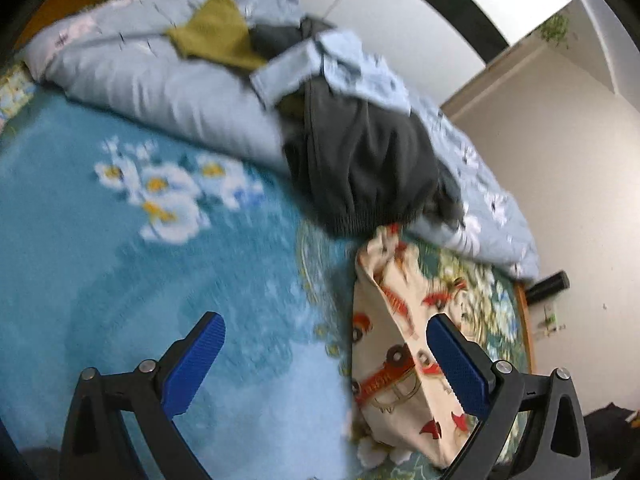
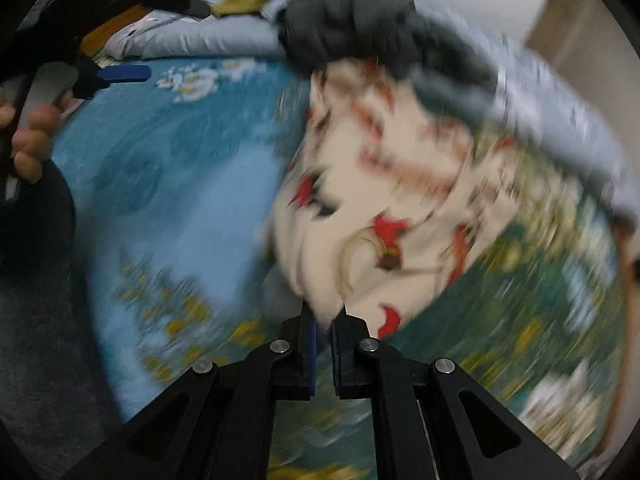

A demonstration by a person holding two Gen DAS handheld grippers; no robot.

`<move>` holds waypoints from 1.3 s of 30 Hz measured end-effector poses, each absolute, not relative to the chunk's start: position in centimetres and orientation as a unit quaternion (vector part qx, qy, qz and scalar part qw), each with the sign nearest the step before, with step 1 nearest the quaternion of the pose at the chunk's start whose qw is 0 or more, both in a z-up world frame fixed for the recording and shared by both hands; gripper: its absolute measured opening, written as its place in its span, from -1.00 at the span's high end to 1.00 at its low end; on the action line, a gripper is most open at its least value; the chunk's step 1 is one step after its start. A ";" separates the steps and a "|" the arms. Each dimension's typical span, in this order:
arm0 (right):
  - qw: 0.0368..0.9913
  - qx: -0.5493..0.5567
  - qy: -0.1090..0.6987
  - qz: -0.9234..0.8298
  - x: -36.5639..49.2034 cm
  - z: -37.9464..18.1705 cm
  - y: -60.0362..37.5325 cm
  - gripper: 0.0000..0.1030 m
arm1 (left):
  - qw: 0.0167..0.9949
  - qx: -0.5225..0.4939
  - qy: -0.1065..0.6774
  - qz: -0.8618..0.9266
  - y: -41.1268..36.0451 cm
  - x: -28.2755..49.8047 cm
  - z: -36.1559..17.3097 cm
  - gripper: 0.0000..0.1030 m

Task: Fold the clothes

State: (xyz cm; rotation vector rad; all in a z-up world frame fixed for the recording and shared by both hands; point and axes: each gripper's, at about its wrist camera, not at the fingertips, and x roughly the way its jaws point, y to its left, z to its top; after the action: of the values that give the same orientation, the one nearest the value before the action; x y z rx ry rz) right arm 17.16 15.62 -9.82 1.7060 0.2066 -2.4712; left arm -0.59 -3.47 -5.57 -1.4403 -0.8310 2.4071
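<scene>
Bed with blue floral blanket point(image 1: 120, 240). Cream garment with red car print point(image 1: 396, 344) lies crumpled on the blanket, near the bed's right side, its top end touching a dark grey garment point(image 1: 360, 168) heaped against a pale blue quilt point(image 1: 152, 80). Olive cloth point(image 1: 216, 32) on the quilt. Left gripper point(image 1: 324, 340) jaws wide apart, nothing between them, hovering beside the cream garment. Right gripper point(image 2: 324, 320) pinched closed on the cream garment's lower edge; view heavily blurred. A hand point(image 2: 28, 140) holds the left gripper's handle.
</scene>
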 end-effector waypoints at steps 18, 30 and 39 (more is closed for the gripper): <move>0.033 0.507 -0.107 -0.855 16.5 -6.1 25.6 0.54 | 0.101 -0.592 -0.269 0.753 5.9 -7.1 -11.2 -0.59; -0.029 0.521 -0.203 -0.829 1.9 -11.2 31.1 0.10 | 0.072 -0.612 -0.264 0.742 6.3 -6.7 -13.3 0.90; 0.007 0.531 -0.211 -0.820 2.3 -10.5 29.6 0.92 | 0.080 -0.554 -0.275 0.782 2.0 -2.4 -10.4 0.93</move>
State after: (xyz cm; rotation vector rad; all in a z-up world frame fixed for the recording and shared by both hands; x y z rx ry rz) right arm 2.32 29.64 -10.49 1.6622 -0.6604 -2.5665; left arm -2.45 2.03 -10.37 -1.6569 -0.8236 2.3388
